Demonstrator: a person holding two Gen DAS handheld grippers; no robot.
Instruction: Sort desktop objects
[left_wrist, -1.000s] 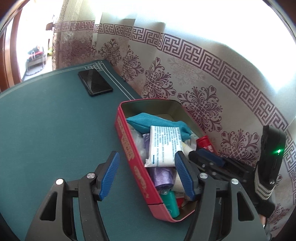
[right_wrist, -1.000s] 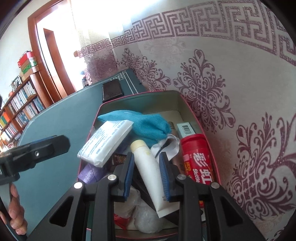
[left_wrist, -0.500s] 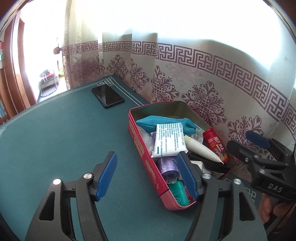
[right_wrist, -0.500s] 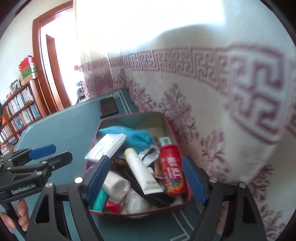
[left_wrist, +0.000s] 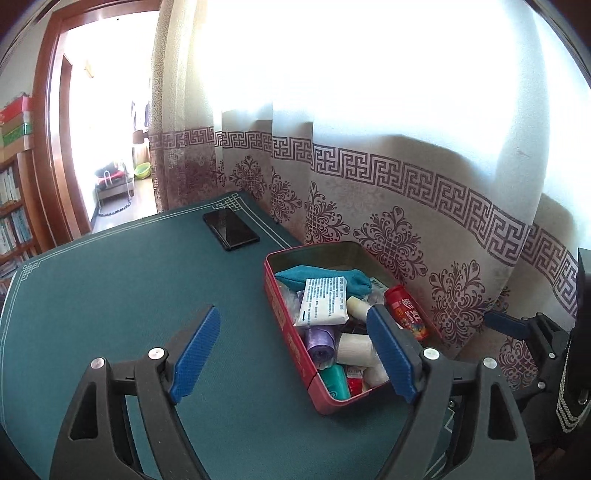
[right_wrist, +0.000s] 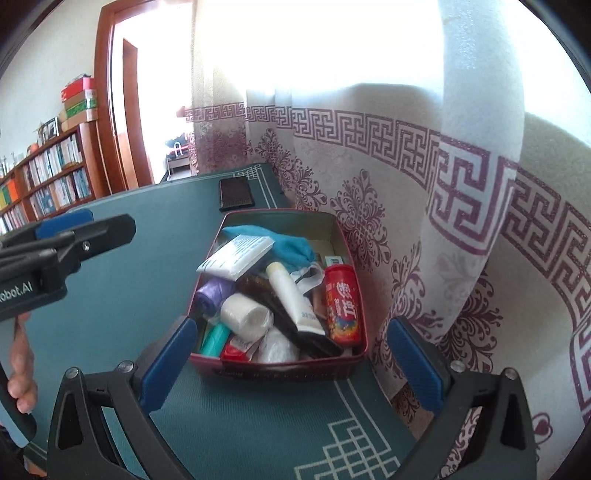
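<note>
Left wrist: black phone (left_wrist: 231, 229) beyond crammed red tin (left_wrist: 286, 325).

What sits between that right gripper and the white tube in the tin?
Nothing visible blocks it from above. The right gripper is open and empty, with the tin wall ahead. The tube lies on top of the pile, beside the red can.
</note>
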